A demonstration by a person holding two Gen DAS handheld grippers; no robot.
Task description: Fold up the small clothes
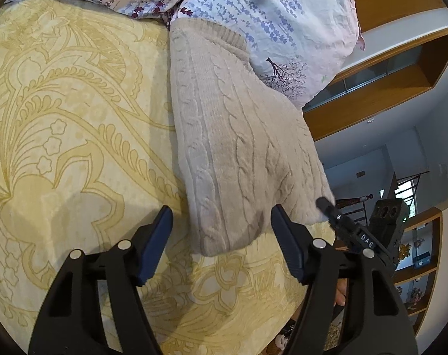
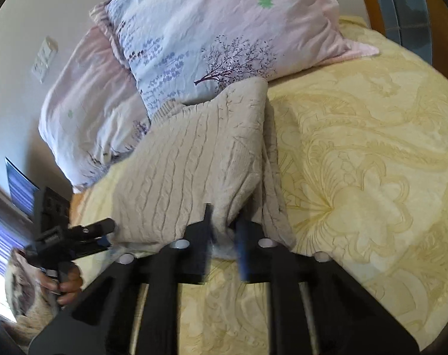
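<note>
A beige cable-knit sweater (image 1: 233,136) lies folded on the yellow patterned bedspread (image 1: 76,118), its far end against a floral pillow. My left gripper (image 1: 221,222) is open, its blue pads on either side of the sweater's near corner, not touching it. In the right wrist view the sweater (image 2: 194,162) lies ahead, and my right gripper (image 2: 224,224) is shut on a bunched fold of its near edge. The right gripper also shows at the sweater's edge in the left wrist view (image 1: 327,207). The left gripper shows at the left of the right wrist view (image 2: 102,230), held by a hand.
Floral pillows (image 2: 209,29) lie at the head of the bed behind the sweater. A wooden headboard and shelving (image 1: 386,88) stand to the right. The bedspread (image 2: 372,177) stretches wide to the right of the sweater. The bed's edge is near the left gripper.
</note>
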